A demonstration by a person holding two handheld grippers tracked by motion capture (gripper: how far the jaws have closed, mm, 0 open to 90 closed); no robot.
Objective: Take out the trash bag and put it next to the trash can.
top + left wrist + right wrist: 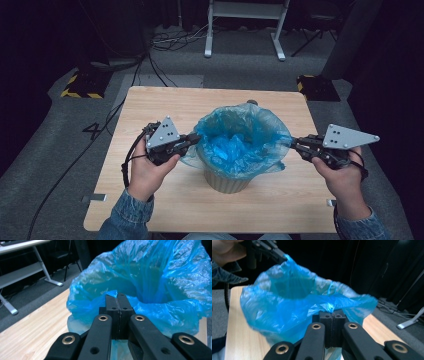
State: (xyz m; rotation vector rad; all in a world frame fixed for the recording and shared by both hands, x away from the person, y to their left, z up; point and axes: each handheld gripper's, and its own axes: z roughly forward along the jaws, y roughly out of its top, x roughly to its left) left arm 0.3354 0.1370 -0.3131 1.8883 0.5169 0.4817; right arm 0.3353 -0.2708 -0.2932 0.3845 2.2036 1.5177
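Note:
A blue plastic bag (240, 137) lines a pale ribbed bin (227, 181) standing mid-table. The bag's mouth is stretched wide above the bin's rim. My left gripper (194, 139) is shut on the bag's left edge, and in its own view the jaws of the left gripper (117, 296) pinch the blue film (155, 277). My right gripper (294, 144) is shut on the bag's right edge; in the right gripper view the right gripper (332, 314) clamps the bag (287, 297), with the left gripper (280, 255) holding the far edge at top left.
The wooden table (165, 102) has free room on all sides of the bin. Beyond its far edge are a white desk frame (245, 25), floor cables (175, 40) and two yellow-striped black bases (82, 85).

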